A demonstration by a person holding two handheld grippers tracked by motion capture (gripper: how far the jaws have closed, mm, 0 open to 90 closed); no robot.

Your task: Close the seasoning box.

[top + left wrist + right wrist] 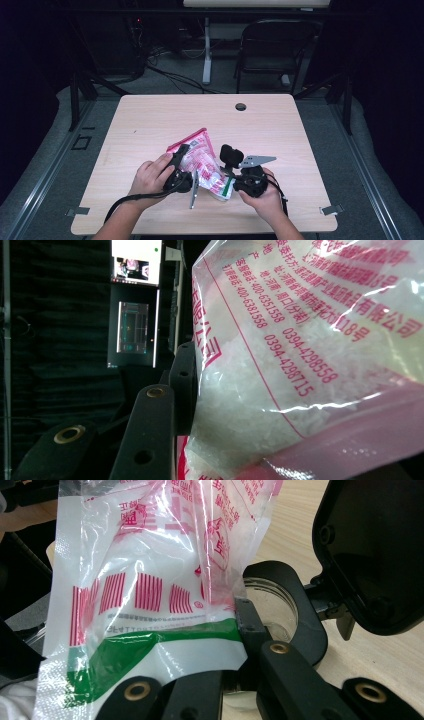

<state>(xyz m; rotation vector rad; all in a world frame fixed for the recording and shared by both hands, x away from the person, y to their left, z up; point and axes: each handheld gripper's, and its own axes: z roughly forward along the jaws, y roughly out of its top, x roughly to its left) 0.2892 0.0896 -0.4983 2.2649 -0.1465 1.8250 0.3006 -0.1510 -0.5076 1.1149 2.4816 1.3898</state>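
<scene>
At lower centre of the high view, the bag [202, 162] hangs between both claws: left claw [181, 159] grips its upper edge, right claw [231, 186] clamps its lower corner.

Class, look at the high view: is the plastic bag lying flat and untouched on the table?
No. The bag is held up off the table between the left gripper and right gripper.
</scene>
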